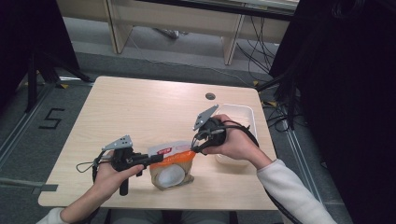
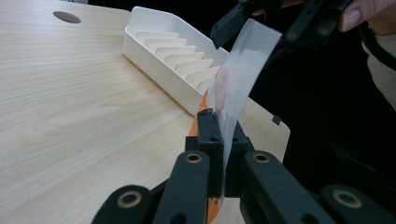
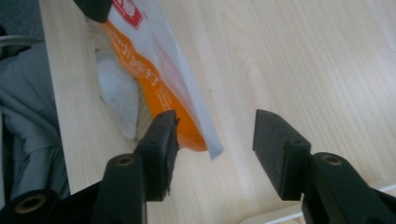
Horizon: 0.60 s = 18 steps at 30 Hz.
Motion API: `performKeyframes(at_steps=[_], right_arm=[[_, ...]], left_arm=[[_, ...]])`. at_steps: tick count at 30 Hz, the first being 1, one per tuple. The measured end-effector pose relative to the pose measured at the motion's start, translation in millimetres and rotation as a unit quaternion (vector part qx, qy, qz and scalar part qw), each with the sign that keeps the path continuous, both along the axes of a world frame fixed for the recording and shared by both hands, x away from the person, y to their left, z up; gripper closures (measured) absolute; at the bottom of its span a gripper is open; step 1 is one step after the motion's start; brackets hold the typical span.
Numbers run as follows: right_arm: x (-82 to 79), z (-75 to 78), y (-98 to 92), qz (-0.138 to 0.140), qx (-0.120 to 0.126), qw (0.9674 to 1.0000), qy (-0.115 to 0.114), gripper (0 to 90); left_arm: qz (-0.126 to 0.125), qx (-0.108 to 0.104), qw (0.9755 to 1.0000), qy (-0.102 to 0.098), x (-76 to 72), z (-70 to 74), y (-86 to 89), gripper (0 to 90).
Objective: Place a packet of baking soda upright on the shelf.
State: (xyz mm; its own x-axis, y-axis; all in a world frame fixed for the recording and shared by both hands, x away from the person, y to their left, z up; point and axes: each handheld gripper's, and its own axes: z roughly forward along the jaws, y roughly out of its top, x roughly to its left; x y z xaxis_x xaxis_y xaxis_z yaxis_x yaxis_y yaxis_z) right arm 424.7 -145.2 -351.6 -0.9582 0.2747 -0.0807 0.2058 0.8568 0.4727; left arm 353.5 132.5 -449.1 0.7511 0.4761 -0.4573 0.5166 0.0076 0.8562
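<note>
An orange and white pouch (image 1: 170,161) stands near the table's front edge, with a round white window low on its front. My left gripper (image 1: 156,158) is shut on the pouch's top left edge; in the left gripper view its jaws (image 2: 223,126) pinch the clear film (image 2: 238,79). My right gripper (image 1: 198,147) hovers at the pouch's top right corner with its jaws apart. In the right gripper view the pouch's corner (image 3: 159,70) lies between the open jaws (image 3: 217,135), close to the left one, and is not pinched.
A white ribbed tray (image 1: 247,114) sits at the table's right edge, just behind my right hand. A round cable hole (image 1: 210,96) lies in the light wooden table (image 1: 140,107) farther back. Black curtains and cables stand to the right.
</note>
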Motion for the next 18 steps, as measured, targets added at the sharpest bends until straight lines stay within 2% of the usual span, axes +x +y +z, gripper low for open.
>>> performKeyframes(at_steps=[2, 3, 4, 5, 8, 9, 11, 14, 18], right_arm=[[2.0, -3.0, 2.6, 0.016, -0.008, 0.9997, 0.016, 55.5], [2.0, -3.0, 2.6, 0.016, -0.008, 0.9997, 0.016, 55.5], [4.4, -6.4, 5.0, 0.041, -0.016, 0.9988, 0.022, 59.1], [3.1, -7.0, 5.8, 0.031, -0.024, 0.9987, 0.033, 62.1], [4.0, -8.6, 9.0, 0.046, -0.047, 0.9972, 0.035, 68.1], [1.9, -8.2, 10.0, 0.040, -0.052, 0.9969, 0.044, 69.1], [3.4, -8.9, 12.4, 0.062, -0.053, 0.9960, 0.035, 69.6], [2.4, -7.9, 14.3, 0.049, -0.050, 0.9968, 0.038, 70.4], [5.1, -10.4, 16.1, 0.062, -0.050, 0.9962, 0.037, 73.1]], left_arm=[[-0.002, 0.001, 1.0000, -0.003, -0.2, 0.3, -0.4, 89.0], [-0.003, 0.000, 1.0000, -0.003, -0.4, 0.3, -0.8, 89.0], [-0.001, 0.001, 1.0000, -0.002, -0.5, 0.3, -0.9, 89.0], [-0.004, 0.001, 1.0000, -0.006, -0.3, 0.4, -1.2, 89.0], [-0.003, 0.006, 0.9999, -0.008, -1.4, 1.2, -1.6, 89.0], [-0.007, 0.007, 0.9999, -0.012, -1.0, 1.3, -1.4, 89.0], [-0.007, 0.007, 0.9999, -0.013, -1.2, 1.4, -1.6, 89.0], [-0.005, 0.006, 0.9999, -0.010, -1.4, 1.3, -2.2, 89.0], [-0.006, 0.007, 0.9999, -0.011, -2.2, 2.0, -2.6, 89.0]])
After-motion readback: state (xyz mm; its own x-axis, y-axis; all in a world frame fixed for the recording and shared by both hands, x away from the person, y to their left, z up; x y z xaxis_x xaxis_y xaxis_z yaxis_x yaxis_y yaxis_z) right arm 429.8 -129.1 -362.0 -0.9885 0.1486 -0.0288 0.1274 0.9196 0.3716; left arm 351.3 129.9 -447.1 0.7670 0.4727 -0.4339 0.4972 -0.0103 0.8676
